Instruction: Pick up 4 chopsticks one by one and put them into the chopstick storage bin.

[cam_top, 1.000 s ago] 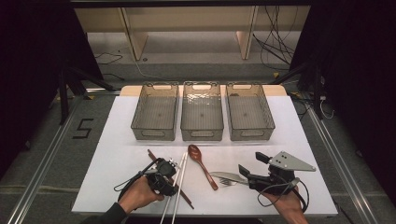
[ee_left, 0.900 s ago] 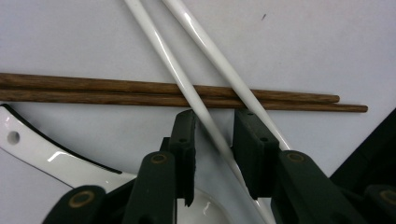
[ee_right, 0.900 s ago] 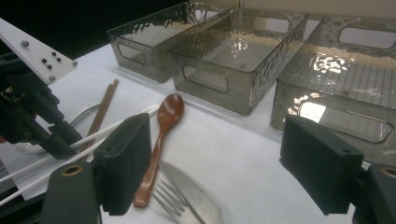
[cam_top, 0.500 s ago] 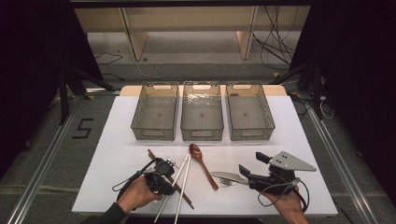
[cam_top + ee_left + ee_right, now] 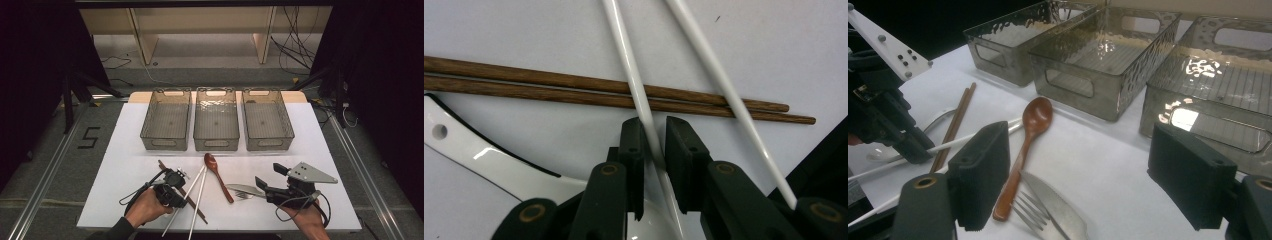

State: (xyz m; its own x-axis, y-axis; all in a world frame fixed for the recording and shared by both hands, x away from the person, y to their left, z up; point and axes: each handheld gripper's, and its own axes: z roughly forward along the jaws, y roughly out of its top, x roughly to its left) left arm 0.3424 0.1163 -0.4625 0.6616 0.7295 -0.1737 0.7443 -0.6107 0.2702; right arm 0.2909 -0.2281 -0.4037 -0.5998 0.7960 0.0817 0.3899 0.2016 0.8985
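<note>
Left gripper (image 5: 176,191): near the front left of the white surface (image 5: 125,165), held low over the utensils by the left hand (image 5: 146,209).
Left fingers (image 5: 634,145): they have just been closing and now stand narrow on either side of one white chopstick (image 5: 644,107); in the left gripper view the stick runs straight up between the two pads, which seem to press it.
White chopstick: lies across the pair of brown chopsticks (image 5: 574,87), touching them where it crosses.
Second white chopstick (image 5: 724,90): just beside the first, outside the fingers, also crossing the brown pair.
White spoon (image 5: 489,160): on the surface under the left gripper, its handle with a small hole reaching off to the side.
Right gripper (image 5: 277,182): near the front right of the surface, in the right hand (image 5: 305,220), grey plate on top.
Right fingers (image 5: 980,170): wide apart, with nothing between them; they point toward the middle of the surface.
Wooden spoon (image 5: 218,170): between the two grippers, bowl toward the bins, handle slanting toward the front.
Fork (image 5: 1035,215) and knife (image 5: 1055,205): just in front of the right gripper, overlapping each other, close to the end of the wooden spoon's handle.
Bins (image 5: 216,120): three clear ones in a row across the back of the surface, side by side, well apart from both grippers.
</note>
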